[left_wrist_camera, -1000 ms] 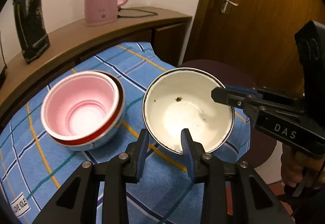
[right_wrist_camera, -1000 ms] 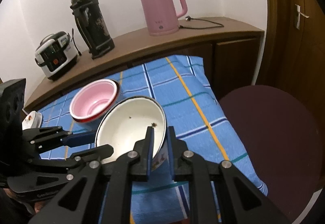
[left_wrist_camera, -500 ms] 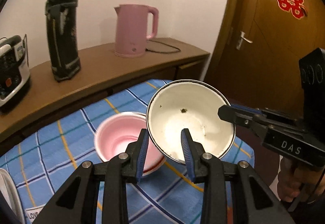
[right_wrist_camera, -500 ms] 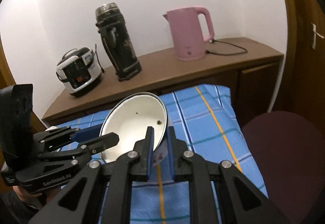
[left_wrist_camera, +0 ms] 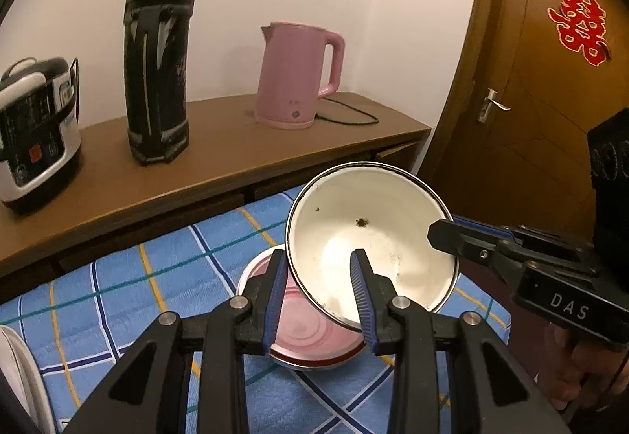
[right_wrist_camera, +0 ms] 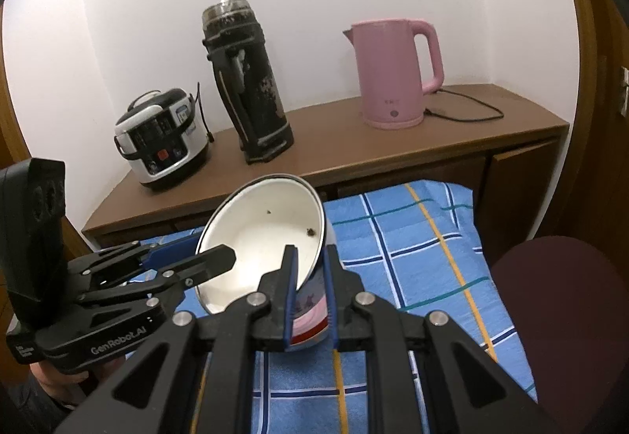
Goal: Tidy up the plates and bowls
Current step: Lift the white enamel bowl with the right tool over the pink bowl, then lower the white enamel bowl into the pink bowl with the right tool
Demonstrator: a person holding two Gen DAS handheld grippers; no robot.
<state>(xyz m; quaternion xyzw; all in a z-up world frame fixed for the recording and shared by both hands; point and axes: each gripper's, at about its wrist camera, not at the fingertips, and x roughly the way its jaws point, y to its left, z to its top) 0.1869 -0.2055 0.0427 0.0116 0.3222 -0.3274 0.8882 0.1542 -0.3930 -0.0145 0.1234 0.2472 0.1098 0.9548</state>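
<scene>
A white enamel bowl point(left_wrist_camera: 393, 237) with a dark rim hangs tilted in the air, held from two sides. My left gripper point(left_wrist_camera: 317, 255) straddles its near rim, one finger outside and one inside, and is shut on it. My right gripper point(right_wrist_camera: 309, 251) is shut on the opposite wall of the white bowl point(right_wrist_camera: 259, 237), above its pink and red band. Right under it, on the blue checked cloth point(left_wrist_camera: 157, 276), sits a pink bowl point(left_wrist_camera: 310, 331) nested in a red-rimmed one. The raised bowl hides part of that stack.
A wooden sideboard point(right_wrist_camera: 393, 147) behind the table carries a rice cooker point(right_wrist_camera: 161, 143), a tall black flask point(right_wrist_camera: 251, 88) and a pink kettle point(right_wrist_camera: 393, 72) with its cord. A dark red stool point(right_wrist_camera: 562, 316) stands right of the table. A white plate edge point(left_wrist_camera: 15, 375) shows at the left.
Both grippers have lifted the white bowl off the cloth and carried it left, so it now hangs over the pink bowl. Neither grip has changed.
</scene>
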